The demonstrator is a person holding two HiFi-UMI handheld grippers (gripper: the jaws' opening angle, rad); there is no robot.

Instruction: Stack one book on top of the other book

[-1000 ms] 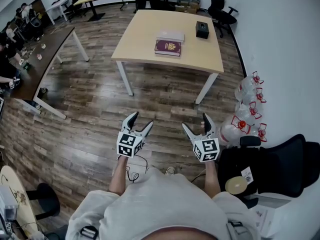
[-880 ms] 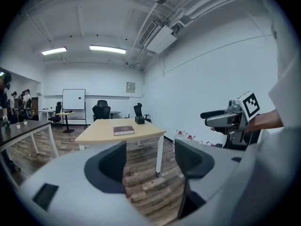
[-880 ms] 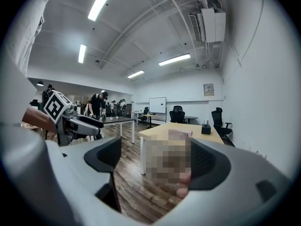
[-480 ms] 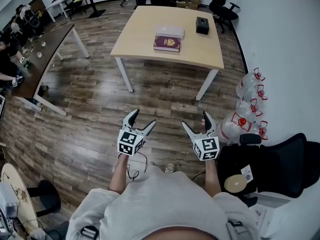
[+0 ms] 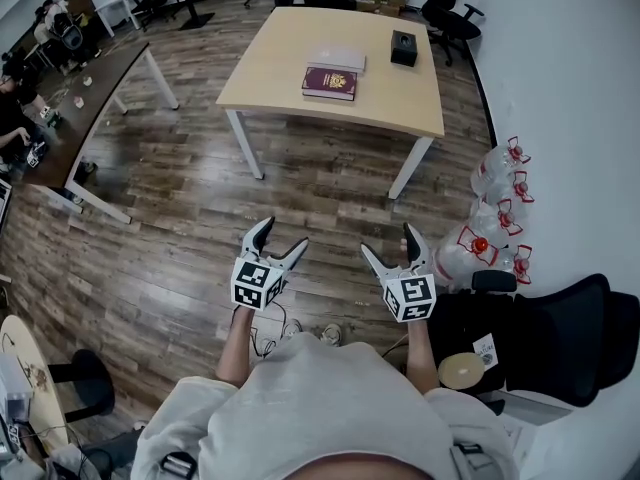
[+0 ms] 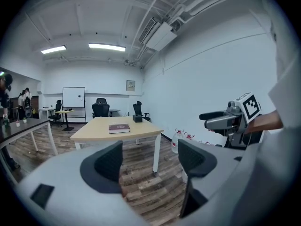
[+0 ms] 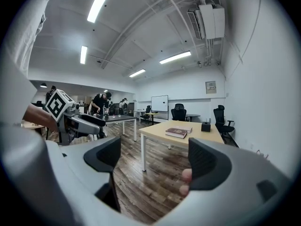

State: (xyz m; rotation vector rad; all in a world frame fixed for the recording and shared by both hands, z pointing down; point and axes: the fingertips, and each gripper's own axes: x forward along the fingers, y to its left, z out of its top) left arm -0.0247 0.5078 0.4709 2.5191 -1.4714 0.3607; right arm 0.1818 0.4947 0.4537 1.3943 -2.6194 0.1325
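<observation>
The maroon book (image 5: 330,83) lies flat on the bench (image 5: 262,78) with the pale book (image 5: 338,59) just beside it, on its far side — not stacked yet, and well apart from the person. Probably readying for the reach, the left claw (image 5: 281,236) has just been opening and stands spread with nothing between its jaws; the right claw (image 5: 390,241), aimed the same way, is spread and empty too.
</observation>
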